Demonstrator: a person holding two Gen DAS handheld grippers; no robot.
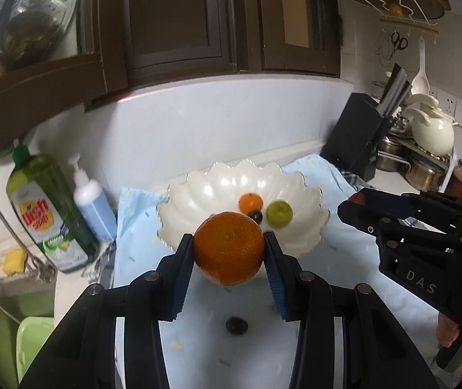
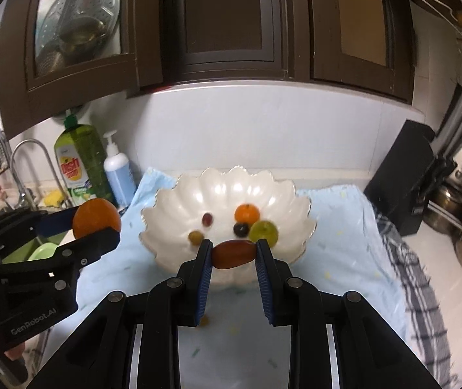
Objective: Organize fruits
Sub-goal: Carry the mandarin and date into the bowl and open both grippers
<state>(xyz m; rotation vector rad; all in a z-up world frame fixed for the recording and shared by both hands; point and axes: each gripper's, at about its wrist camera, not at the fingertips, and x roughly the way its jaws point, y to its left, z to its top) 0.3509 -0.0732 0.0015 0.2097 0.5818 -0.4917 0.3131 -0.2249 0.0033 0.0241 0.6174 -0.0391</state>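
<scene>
The left gripper (image 1: 229, 249) clamps a large orange (image 1: 228, 248); the right gripper (image 2: 234, 253) pinches a reddish-brown oval fruit (image 2: 233, 254) endwise. Both hang before the scalloped white bowl (image 2: 179, 201). The narrow end-grip could let the oval fruit slip onto the counter.

Left gripper (image 1: 229, 248) is up off the surface, angled downward, both blue-padded fingers (image 1: 182, 278) clamped on a large orange (image 1: 229, 248) at their tips. Right gripper (image 2: 234, 253) rides alongside at the same tilt, jaws narrow, pads pinching a small reddish-brown oblong fruit (image 2: 233, 253) end to end. A bare hand (image 1: 448, 332) grips the right tool's handle from below.
</scene>
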